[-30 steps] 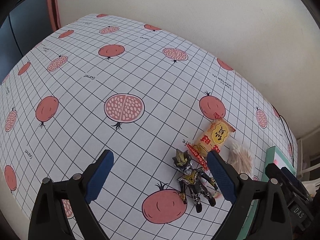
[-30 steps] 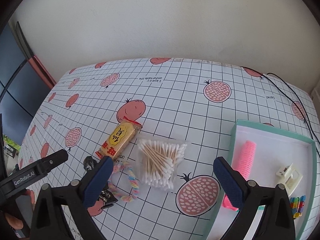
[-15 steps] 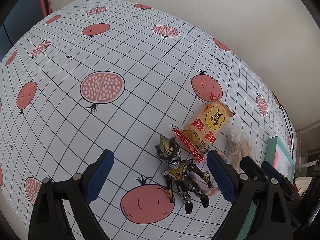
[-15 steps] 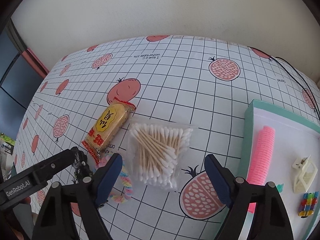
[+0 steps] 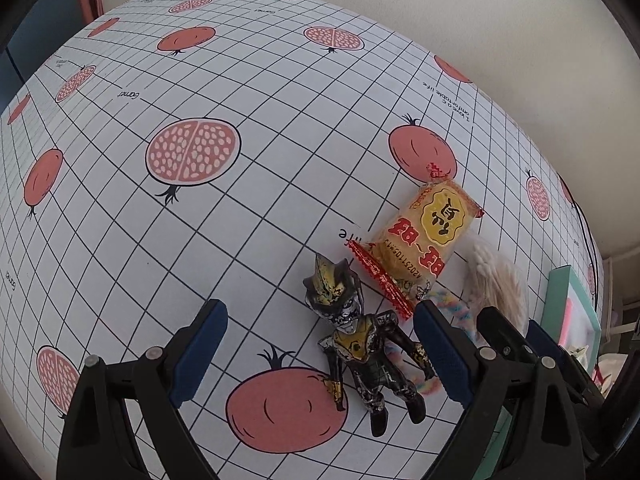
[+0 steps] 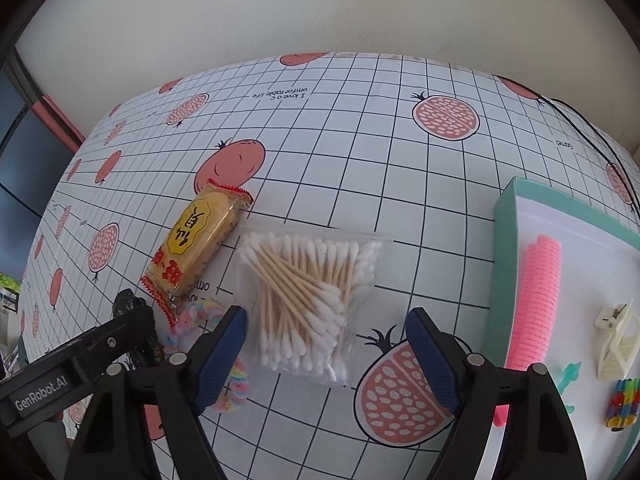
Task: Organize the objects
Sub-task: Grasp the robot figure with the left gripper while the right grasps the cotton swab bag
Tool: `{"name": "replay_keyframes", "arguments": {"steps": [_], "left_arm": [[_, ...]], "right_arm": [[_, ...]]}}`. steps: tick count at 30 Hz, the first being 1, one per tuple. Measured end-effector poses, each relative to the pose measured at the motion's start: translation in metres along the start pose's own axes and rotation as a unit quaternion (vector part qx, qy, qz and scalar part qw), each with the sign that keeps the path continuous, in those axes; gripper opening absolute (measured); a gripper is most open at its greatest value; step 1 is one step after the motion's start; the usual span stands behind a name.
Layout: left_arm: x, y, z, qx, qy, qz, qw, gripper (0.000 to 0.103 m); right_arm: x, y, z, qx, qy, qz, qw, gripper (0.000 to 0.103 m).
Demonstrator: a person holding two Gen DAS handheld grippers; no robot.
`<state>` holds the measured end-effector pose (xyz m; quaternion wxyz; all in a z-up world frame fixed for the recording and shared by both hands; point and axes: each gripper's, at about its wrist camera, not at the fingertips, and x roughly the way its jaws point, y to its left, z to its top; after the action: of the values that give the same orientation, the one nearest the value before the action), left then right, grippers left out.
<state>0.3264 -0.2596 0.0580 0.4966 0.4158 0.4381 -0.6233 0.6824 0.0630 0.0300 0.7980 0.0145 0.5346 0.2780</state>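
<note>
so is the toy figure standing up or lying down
Lying down. In the left wrist view the toy figure lies flat on its back on the tablecloth, head pointing away, between the open fingers of the left gripper.

Left gripper arm [image 6: 60,376]: white lettering "GenRobot.AI".
Snack packet [image 5: 424,240]: printed number "A20251105M13" along one edge; large red and black characters on the yellow wrapper, seen upside down and not legible.
Tablecloth [image 6: 340,152]: "I love a comfortable life", upside down in the right wrist view; "Garnet" [image 5: 129,95] beside a pomegranate print in the left wrist view.
</note>
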Motion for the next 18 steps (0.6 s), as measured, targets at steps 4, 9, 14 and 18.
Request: {"name": "replay_keyframes", "arguments": {"steps": [4,9,14,18], "left_arm": [[0.005,0.003,-0.001,-0.005,0.008,0.006,0.9999,0.094],[0.007,0.005,-0.002,-0.007,0.013,0.018,0.9997,0.094],[0.003,0.009,-0.003,-0.006,0.009,0.023,0.9997,0.085],[0.000,0.014,-0.003,-0.005,0.006,0.032,0.9995,0.076]], "right_arm": [[0.003,0.003,-0.001,-0.007,0.002,-0.008,1.000,0.083],[0.004,0.002,-0.001,-0.011,0.003,-0.011,1.000,0.083],[0.002,-0.001,0.000,-0.010,0.001,-0.015,1.000,0.074],[-0.001,-0.007,0.001,-0.002,0.000,-0.012,1.000,0.065]]}}
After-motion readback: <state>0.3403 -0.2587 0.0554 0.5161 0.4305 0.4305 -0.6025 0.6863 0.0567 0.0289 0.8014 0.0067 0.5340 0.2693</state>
